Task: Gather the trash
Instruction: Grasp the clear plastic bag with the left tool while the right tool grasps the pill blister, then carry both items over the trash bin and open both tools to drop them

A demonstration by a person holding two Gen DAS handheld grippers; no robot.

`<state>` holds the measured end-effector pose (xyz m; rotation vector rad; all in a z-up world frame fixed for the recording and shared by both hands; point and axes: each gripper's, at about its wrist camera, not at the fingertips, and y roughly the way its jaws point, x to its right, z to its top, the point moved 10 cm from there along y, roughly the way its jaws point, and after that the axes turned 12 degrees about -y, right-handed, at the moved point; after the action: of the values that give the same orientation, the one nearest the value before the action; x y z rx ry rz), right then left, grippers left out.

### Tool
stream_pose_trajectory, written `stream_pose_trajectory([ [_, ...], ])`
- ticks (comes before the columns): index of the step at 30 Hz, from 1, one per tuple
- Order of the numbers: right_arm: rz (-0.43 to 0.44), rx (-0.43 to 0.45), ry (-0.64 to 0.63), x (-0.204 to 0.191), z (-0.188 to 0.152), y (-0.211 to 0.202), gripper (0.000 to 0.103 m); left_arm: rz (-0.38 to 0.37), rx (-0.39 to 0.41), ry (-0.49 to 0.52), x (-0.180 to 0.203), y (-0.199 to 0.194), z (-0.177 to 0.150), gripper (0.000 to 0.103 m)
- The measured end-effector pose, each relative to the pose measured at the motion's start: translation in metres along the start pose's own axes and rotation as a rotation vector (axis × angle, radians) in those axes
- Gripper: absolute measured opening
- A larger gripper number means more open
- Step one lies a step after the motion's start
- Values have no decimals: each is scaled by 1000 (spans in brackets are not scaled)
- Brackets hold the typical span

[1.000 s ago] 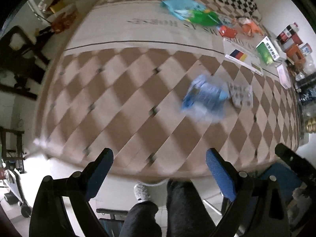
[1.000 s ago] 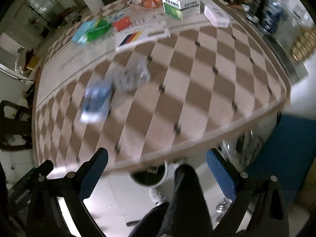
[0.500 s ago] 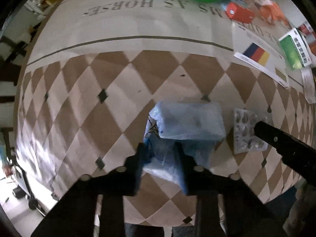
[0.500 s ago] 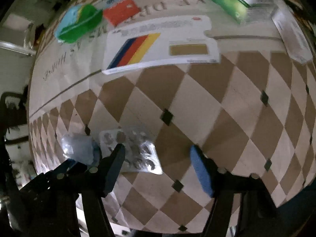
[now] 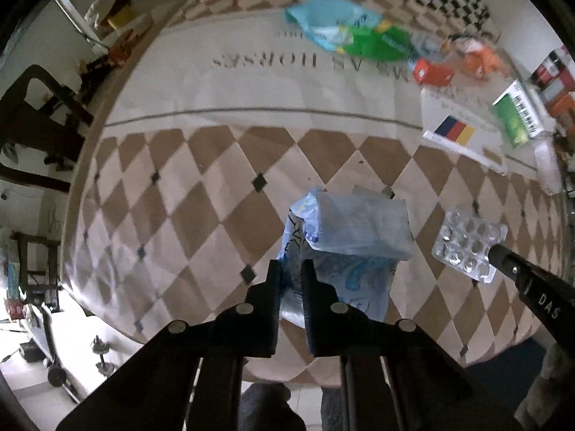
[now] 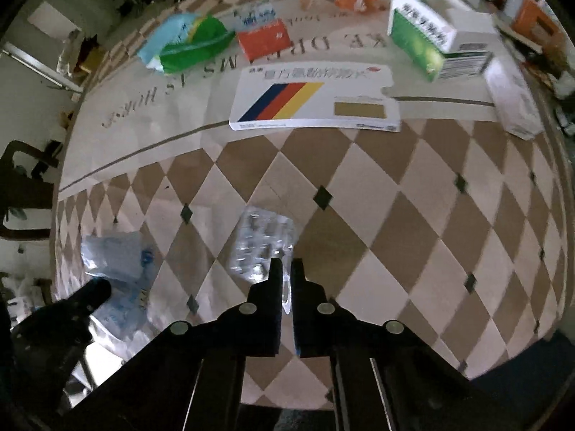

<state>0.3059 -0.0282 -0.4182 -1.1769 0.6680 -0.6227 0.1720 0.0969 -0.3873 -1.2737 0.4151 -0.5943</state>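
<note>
The left hand-held gripper [image 5: 289,274] is clamped on a pale blue plastic wrapper [image 5: 350,240] on the checkered surface [image 5: 201,194]. The right hand-held gripper [image 6: 286,273] pinches an empty blister pack [image 6: 264,242] just beside it. "DAS" is printed on the right unit's finger [image 5: 532,289]; the cloth lettering reads "AS HORSES".

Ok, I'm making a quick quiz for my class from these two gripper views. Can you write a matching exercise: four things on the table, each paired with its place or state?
Column 1
1. pale blue plastic bag
2. empty blister pack
3. flat striped box
4. green and white box

Column 2
A. lies flat across the table's dark line
B. pinched by the right gripper
C. propped at a tilt, far right
D. pinched by the left gripper

Pairs: 1-D, 2-B, 3-A, 4-C
</note>
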Motion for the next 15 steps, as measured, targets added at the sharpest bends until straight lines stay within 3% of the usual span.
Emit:
stream_pose_trajectory([
  [8, -24, 122, 38, -18, -55, -58, 2, -44, 81, 31, -48, -33, -36, 8],
  [12, -14, 158, 76, -44, -95, -77, 2, -87, 52, 32, -74, -34, -75, 8],
  [15, 14, 148, 92, -71, -145, -85, 2, -112, -13, 35, -99, -27, -114, 8],
])
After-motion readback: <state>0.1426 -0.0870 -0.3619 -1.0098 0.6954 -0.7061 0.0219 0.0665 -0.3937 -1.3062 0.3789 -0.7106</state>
